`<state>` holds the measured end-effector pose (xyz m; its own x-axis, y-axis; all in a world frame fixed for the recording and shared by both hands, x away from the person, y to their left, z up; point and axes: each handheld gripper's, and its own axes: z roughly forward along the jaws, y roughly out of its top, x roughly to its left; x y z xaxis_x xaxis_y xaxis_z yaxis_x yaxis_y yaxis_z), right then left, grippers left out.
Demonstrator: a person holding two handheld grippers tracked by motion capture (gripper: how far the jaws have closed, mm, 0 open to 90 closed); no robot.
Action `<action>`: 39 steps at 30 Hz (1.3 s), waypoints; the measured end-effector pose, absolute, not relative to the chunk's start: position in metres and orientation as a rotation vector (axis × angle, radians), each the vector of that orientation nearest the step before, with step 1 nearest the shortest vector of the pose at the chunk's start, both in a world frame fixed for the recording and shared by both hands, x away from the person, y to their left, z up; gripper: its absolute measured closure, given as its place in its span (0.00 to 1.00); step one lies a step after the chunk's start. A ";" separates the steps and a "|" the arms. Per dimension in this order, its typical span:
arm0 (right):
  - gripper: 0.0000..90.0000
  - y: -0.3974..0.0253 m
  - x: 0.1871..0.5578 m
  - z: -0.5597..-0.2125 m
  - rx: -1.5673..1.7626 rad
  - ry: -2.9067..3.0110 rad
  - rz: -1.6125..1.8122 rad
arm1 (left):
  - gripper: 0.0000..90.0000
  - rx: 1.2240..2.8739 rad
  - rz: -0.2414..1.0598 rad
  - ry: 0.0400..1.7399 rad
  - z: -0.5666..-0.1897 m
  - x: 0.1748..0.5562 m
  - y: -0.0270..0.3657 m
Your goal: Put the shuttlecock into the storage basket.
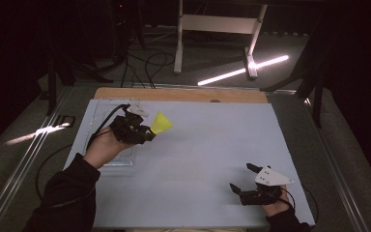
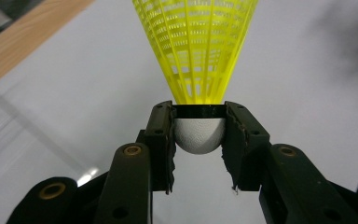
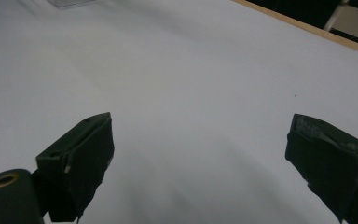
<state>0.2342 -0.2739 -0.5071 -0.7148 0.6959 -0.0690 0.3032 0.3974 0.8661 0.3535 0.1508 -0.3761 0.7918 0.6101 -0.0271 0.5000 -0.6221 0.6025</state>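
1. High view. Left gripper at 10 o'clock of the mat, raised over the near edge of a clear tray, pinching a yellow shuttlecock by its base; skirt fanned out toward 2 o'clock. Right gripper at 5 o'clock, low over the mat, jaws spread, nothing between them. Well apart from the left. Risk judged: long carry across bare mat if a handover is meant; a drop midway would bounce and roll.

2. Left gripper view. Jaws pressed on the white cork of the shuttlecock, contact high on the rounded dome, just under the black band; skirt rising toward 12 o'clock, mesh undistorted. Risk judged: rounded, smooth cork held by a narrow strip of pad, likely to squirt out toward 6 o'clock under a tighter squeeze or a quick turn of the hand. Frayed pad edges noted; grip possibly uneven. Light item, little weight to steady it.

3. Right gripper view. Jaws wide apart at 8 and 4 o'clock, bare mat between, wooden table edge at 1 o'clock. Risk judged: a grab at the skirt instead of the cork would crush the thin plastic mesh; a closing before the left lets go would tug the item askew.
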 end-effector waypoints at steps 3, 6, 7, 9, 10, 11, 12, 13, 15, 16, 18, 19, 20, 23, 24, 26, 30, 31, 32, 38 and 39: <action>0.09 -0.274 0.234 -0.507 0.857 2.240 1.253 | 0.73 2.358 0.253 0.852 -0.373 0.353 0.158; 0.09 -0.274 0.234 -0.507 0.860 2.238 1.253 | 0.73 2.344 0.278 0.899 -0.370 0.350 0.172; 0.09 -0.274 0.234 -0.507 0.860 2.238 1.253 | 0.73 2.344 0.278 0.899 -0.370 0.350 0.172; 0.09 -0.274 0.235 -0.507 0.858 2.238 1.250 | 0.73 2.334 0.275 0.920 -0.369 0.349 0.178; 0.09 -0.274 0.235 -0.508 0.856 2.240 1.250 | 0.73 2.321 0.294 0.942 -0.369 0.347 0.184; 0.09 -0.274 0.235 -0.508 0.856 2.240 1.250 | 0.73 2.321 0.294 0.942 -0.369 0.347 0.184; 0.09 -0.274 0.235 -0.508 0.856 2.241 1.249 | 0.73 2.319 0.303 0.958 -0.368 0.346 0.189; 0.09 -0.274 0.235 -0.508 0.856 2.241 1.248 | 0.73 2.319 0.303 0.958 -0.368 0.346 0.189; 0.09 -0.274 0.235 -0.508 0.857 2.241 1.249 | 0.73 2.314 0.306 0.978 -0.369 0.345 0.194; 0.09 -0.274 0.235 -0.508 0.857 2.241 1.248 | 0.73 2.305 0.321 1.001 -0.370 0.343 0.198; 0.09 -0.274 0.235 -0.508 0.857 2.242 1.249 | 0.73 2.298 0.315 1.014 -0.372 0.342 0.203; 0.09 -0.274 0.235 -0.508 0.857 2.242 1.249 | 0.73 2.298 0.315 1.014 -0.372 0.342 0.203; 0.09 -0.274 0.235 -0.508 0.856 2.241 1.248 | 0.73 2.299 0.324 1.039 -0.375 0.342 0.208; 0.09 -0.274 0.235 -0.508 0.859 2.243 1.248 | 0.73 2.291 0.323 1.057 -0.377 0.342 0.213; 0.09 -0.273 0.235 -0.508 0.858 2.244 1.248 | 0.73 2.299 0.335 1.061 -0.380 0.341 0.217; 0.09 -0.273 0.235 -0.508 0.854 2.243 1.247 | 0.73 2.299 0.336 1.070 -0.382 0.340 0.223; 0.09 -0.274 0.235 -0.508 0.860 2.245 1.249 | 0.73 2.275 0.351 1.112 -0.384 0.338 0.239; 0.09 -0.274 0.235 -0.508 0.860 2.245 1.249 | 0.73 2.275 0.351 1.112 -0.384 0.338 0.239; 0.09 -0.273 0.235 -0.508 0.858 2.245 1.249 | 0.73 2.270 0.357 1.124 -0.383 0.336 0.247; 0.09 -0.273 0.235 -0.508 0.857 2.246 1.248 | 0.73 2.243 0.381 1.160 -0.383 0.331 0.266; 0.09 -0.273 0.235 -0.508 0.857 2.246 1.248 | 0.73 2.243 0.381 1.160 -0.383 0.331 0.266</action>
